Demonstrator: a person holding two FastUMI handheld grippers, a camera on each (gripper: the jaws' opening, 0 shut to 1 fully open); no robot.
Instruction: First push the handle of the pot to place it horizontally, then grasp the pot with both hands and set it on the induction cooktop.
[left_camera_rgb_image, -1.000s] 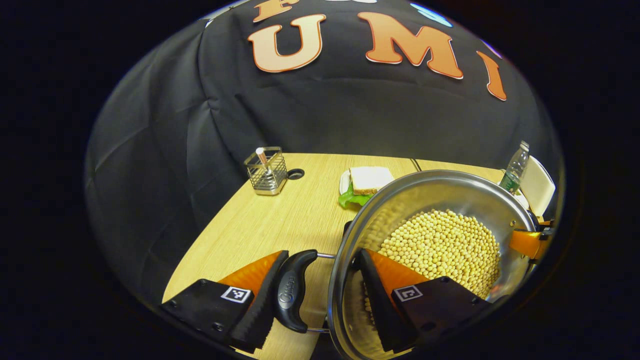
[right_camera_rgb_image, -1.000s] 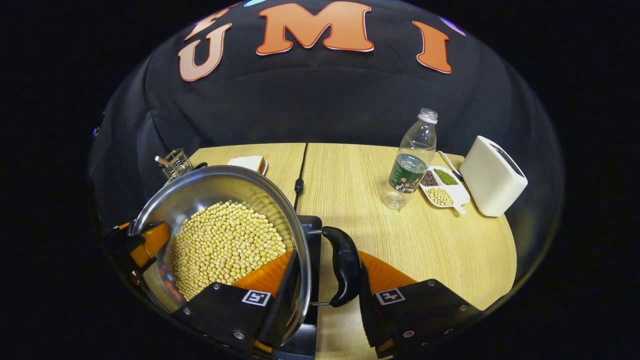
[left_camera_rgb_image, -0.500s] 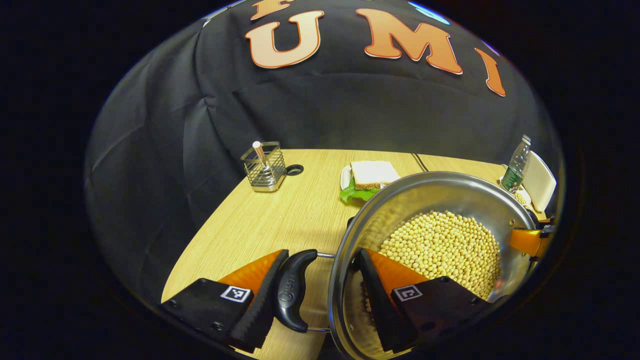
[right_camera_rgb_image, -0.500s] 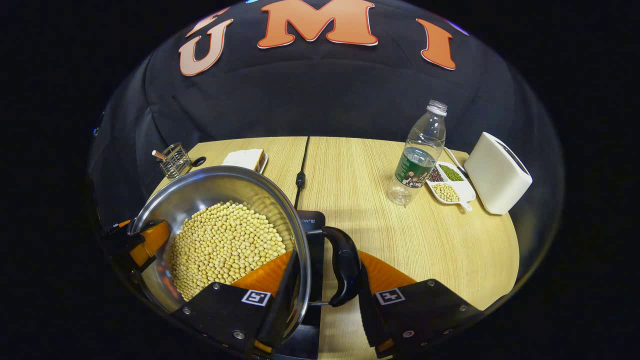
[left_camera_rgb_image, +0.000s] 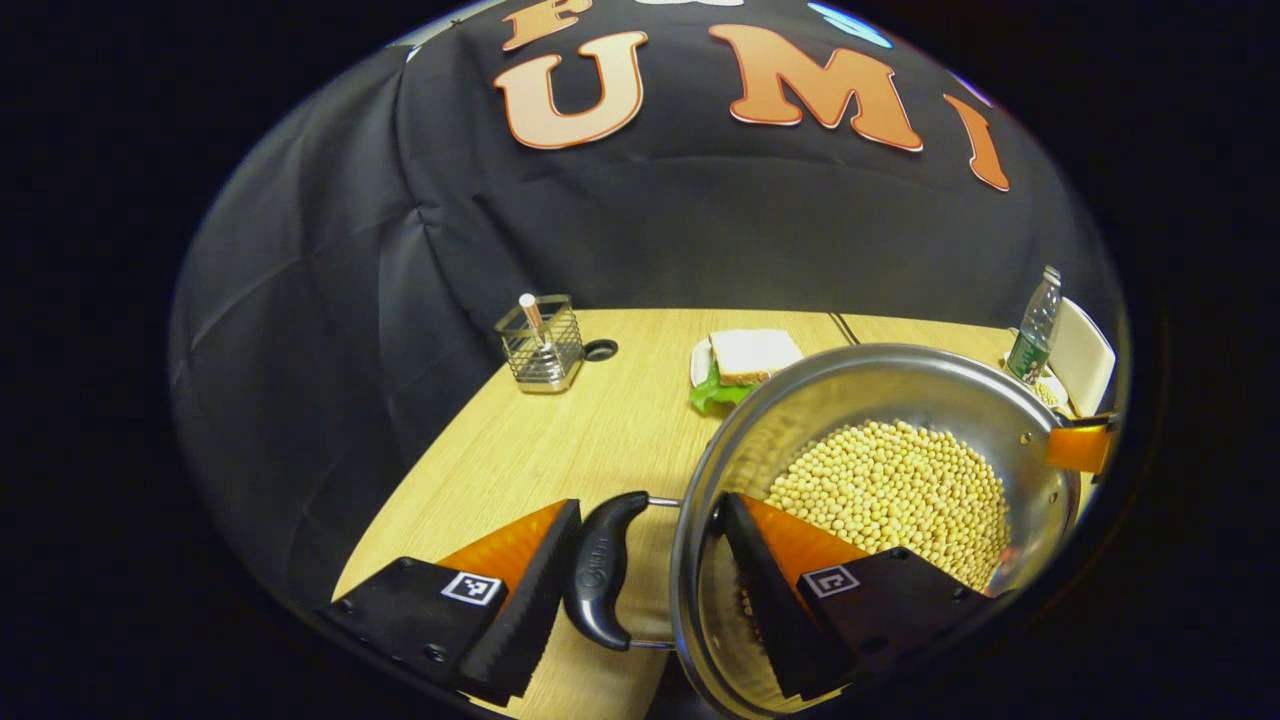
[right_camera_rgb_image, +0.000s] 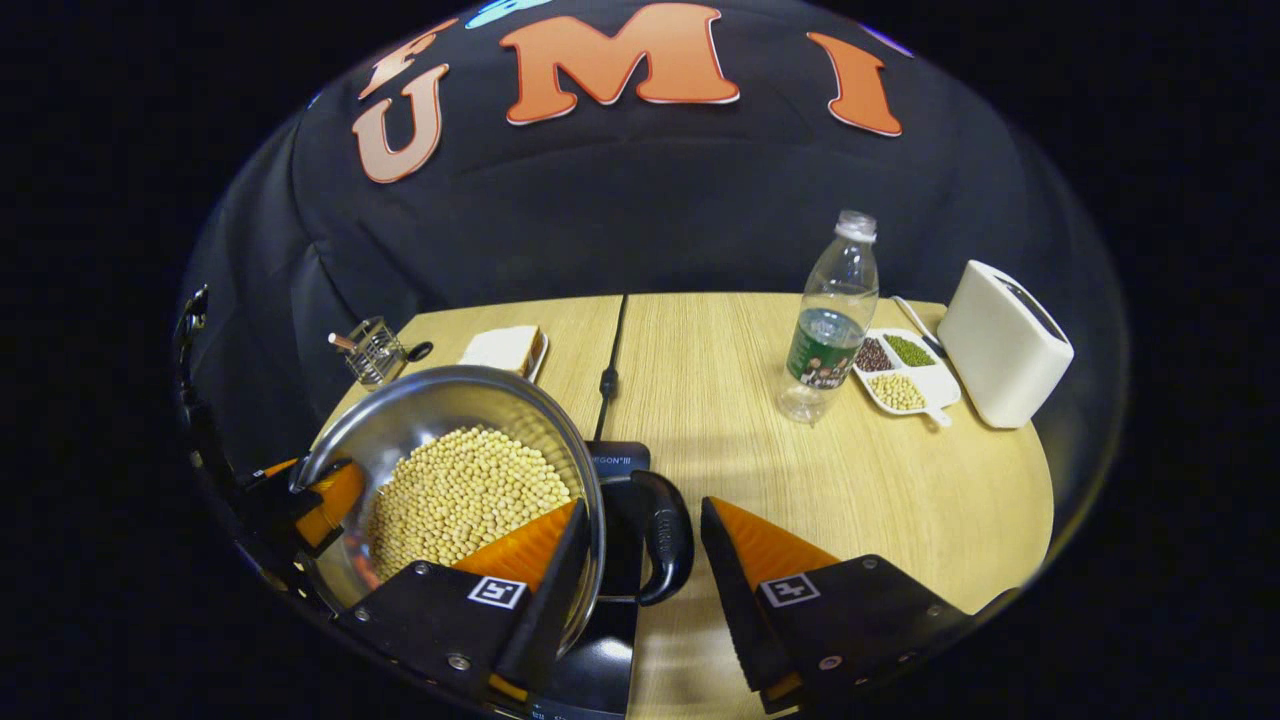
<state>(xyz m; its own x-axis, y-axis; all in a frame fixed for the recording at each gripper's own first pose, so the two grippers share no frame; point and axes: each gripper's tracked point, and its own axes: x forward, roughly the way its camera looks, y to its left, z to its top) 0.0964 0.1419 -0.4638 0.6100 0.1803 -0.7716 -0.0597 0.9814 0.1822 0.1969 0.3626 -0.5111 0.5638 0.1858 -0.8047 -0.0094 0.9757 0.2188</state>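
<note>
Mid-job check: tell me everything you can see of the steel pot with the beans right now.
The round, shiny stainless-steel pot is open-topped and holds a layer of pale yellow beans. It has two black curved side handles on thin metal rods, one on each side. It sits over the black induction cooktop on the wooden table. The left gripper and right gripper each straddle a handle and the rim, jaws apart.

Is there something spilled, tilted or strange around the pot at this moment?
Nothing stands out. The beans are all inside the pot, which sits on the induction cooktop. None lie on the table. The bottle stands upright.
</note>
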